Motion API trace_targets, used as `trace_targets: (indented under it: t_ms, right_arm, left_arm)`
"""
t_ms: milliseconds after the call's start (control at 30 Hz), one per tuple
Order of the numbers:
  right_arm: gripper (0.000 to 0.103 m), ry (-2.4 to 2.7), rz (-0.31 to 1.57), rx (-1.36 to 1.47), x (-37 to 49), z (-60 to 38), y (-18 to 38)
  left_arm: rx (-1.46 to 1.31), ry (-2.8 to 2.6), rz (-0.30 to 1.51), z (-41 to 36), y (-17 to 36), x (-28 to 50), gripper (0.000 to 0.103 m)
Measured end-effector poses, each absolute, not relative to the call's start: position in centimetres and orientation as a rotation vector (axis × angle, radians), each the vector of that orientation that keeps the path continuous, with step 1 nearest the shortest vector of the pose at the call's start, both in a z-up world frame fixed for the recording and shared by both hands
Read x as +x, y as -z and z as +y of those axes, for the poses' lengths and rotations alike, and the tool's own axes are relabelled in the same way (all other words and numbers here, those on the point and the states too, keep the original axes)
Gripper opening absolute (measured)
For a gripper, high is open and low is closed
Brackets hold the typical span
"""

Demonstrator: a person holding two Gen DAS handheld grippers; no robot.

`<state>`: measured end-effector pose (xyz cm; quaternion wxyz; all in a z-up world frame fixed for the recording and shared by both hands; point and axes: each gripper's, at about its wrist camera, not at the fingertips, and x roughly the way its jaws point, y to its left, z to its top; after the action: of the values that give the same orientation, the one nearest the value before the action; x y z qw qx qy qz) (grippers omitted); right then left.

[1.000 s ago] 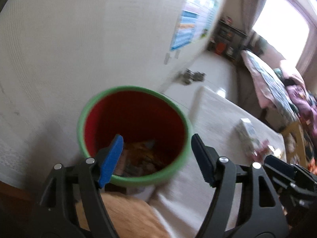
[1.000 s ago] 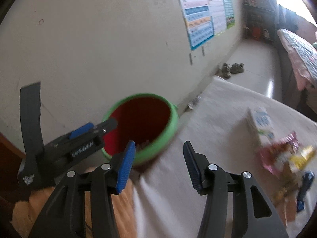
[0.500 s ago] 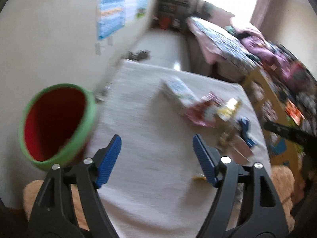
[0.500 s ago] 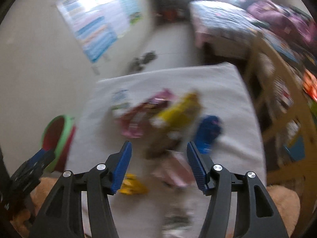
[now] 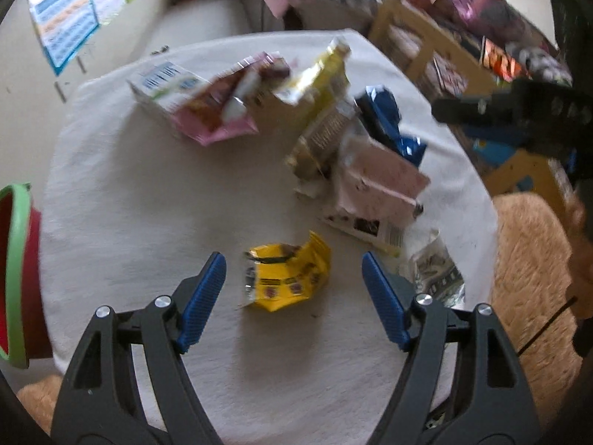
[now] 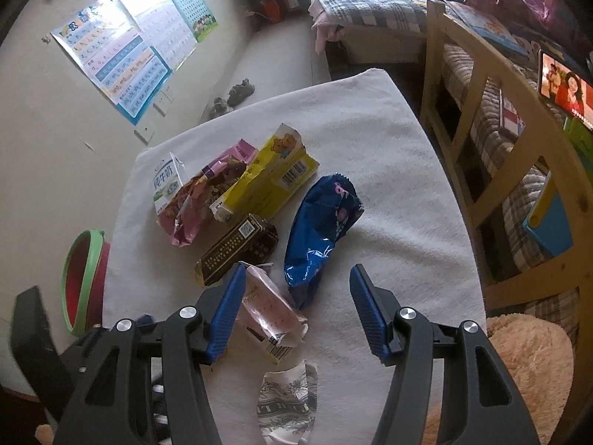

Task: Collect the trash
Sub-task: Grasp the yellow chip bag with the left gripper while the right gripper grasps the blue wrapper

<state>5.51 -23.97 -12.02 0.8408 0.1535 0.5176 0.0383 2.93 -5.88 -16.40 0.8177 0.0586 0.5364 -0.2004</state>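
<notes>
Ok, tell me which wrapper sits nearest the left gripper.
The small crumpled yellow wrapper, lying alone between the left gripper's open fingers; the other wrappers lie farther up the white cloth.

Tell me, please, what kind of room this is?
Most likely a bedroom in a home, perhaps a child's: a bed with a checked cover, learning charts on the wall, shoes on the floor.

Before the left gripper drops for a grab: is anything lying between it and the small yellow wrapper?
Nothing visible. The yellow wrapper lies alone on the white cloth, framed by the open left gripper; the nearest trash, a pink carton, lies beyond it.
</notes>
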Motion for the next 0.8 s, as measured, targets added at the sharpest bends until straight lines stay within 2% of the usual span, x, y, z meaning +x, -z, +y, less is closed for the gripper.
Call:
trace_targets:
  t_ms: [67,100,133,167,233,333,800]
  right_arm:
    - [0.057,-0.078,1.097,0.333,5.6,-24.2,12.2]
    - [0.057,-0.075,1.100,0.337,5.7,-24.3,12.3]
    - [0.057,-0.072,1.102,0.341,5.7,-24.5,12.5]
    - [0.058,-0.070,1.103,0.345,5.8,-24.6,12.5]
    - [0.058,-0.060,1.107,0.356,5.9,-25.1,12.8]
    - [0.058,-0.035,1.109,0.371,6.1,-26.1,13.2]
    - [0.057,0.003,1.157,0.466,10.4,-27.0,16.6]
  left_arm:
    - [0.136,0.440,1.174,-6.4,17.3,2.9,0.072]
    - [0.138,0.444,1.188,-6.6,17.7,2.9,0.067]
    - [0.139,0.445,1.202,-6.6,18.1,2.7,0.054]
    - [0.145,0.445,1.219,-6.7,18.5,2.6,0.046]
    - [0.144,0.452,1.230,-6.6,18.9,2.2,0.039]
    - [0.122,0.451,1.215,-6.2,18.2,1.9,0.035]
    - [-0.080,0.308,1.064,-0.4,12.6,1.9,0.035]
